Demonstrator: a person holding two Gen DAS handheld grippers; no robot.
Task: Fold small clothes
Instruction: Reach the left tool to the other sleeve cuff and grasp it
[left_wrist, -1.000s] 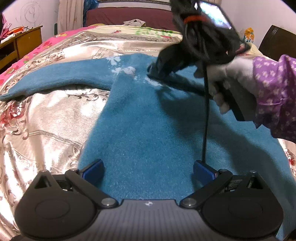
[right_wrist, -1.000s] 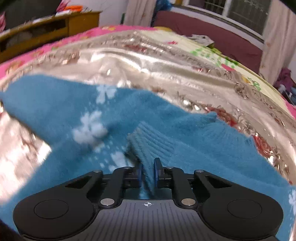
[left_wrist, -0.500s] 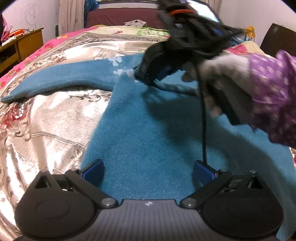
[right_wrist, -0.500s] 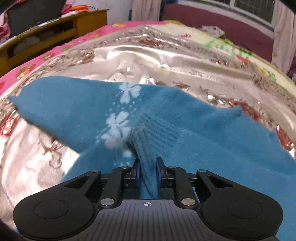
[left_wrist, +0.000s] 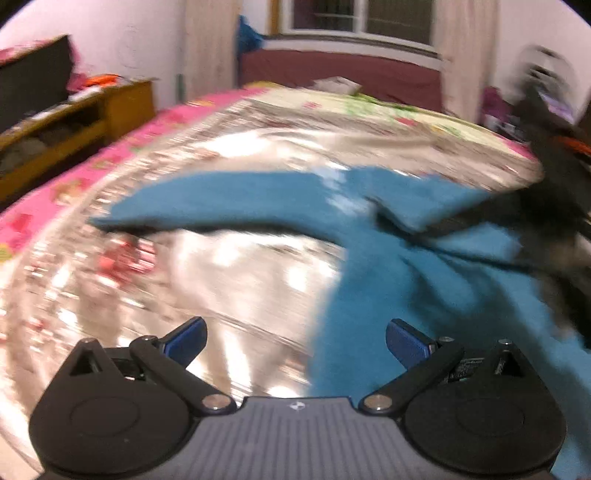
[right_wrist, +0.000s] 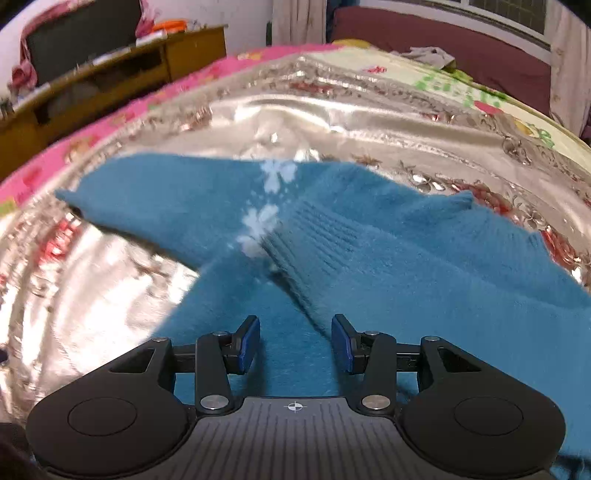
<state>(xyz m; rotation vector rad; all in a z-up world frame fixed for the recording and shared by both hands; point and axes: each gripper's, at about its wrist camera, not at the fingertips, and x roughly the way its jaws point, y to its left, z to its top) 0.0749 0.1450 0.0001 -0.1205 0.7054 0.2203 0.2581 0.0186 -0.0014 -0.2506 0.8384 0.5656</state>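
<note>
On the bed's shiny satin cover (right_wrist: 303, 110) my blue sweater (right_wrist: 406, 266) lies spread, one sleeve (right_wrist: 155, 192) reaching toward the pink edge. My right hand-held gripper (right_wrist: 295, 343) has just been opening, nothing pinched; my left hand-held gripper (left_wrist: 295, 341) gapes wide and empty. A wooden cabinet (right_wrist: 122, 77) stands beyond.

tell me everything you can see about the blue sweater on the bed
The blue sweater is a small, fuzzy teal knit with white snowflake motifs near the shoulder. It lies spread on the shiny floral bedspread. One sleeve stretches out flat to the left; the other, ending in a ribbed cuff, is folded across the body. The right gripper has just been opening and its pads no longer press the cuff.
</note>
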